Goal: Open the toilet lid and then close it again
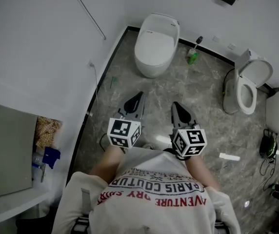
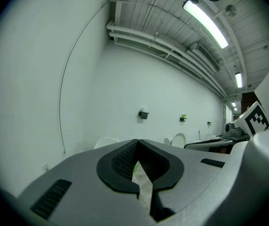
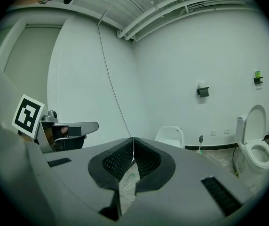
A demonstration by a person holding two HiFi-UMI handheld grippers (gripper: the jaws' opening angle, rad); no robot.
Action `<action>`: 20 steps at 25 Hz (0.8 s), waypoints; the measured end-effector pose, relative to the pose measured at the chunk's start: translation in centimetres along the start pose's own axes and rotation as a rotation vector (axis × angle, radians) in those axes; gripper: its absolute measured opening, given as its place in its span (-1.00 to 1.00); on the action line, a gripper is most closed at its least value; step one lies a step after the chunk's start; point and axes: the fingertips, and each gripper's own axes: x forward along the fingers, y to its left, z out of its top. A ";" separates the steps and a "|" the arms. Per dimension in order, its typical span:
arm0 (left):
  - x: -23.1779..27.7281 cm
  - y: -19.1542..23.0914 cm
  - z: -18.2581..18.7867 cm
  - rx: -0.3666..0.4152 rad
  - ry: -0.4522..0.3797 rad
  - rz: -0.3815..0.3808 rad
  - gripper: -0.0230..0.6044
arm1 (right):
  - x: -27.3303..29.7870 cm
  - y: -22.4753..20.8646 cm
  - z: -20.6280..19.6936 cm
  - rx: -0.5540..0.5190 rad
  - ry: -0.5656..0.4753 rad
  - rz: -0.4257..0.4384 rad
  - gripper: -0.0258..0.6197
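Evidently nothing is done yet: left tongs and right tongs are both pressed together, empty, well apart from the white toilet ahead, whose lid seems down, so opening and closing remain.
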 end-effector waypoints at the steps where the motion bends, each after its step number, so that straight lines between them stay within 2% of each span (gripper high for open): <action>1: 0.1 0.7 -0.4 -0.012 0.008 0.004 -0.90 | 0.4 0.1 -0.2 0.000 0.010 -0.003 -0.87; 6: 1.6 2.2 -1.5 -0.035 0.039 0.013 -0.90 | 2.5 -0.4 -0.7 0.002 0.053 0.001 -0.87; 11: 4.7 3.0 -2.1 -0.086 0.057 -0.022 -0.90 | 6.1 -2.2 -0.3 -0.013 0.069 0.027 -0.87; 20: 14.1 8.1 -1.2 -0.064 0.094 0.077 -0.90 | 17.1 -8.5 1.9 0.012 0.081 0.110 -0.87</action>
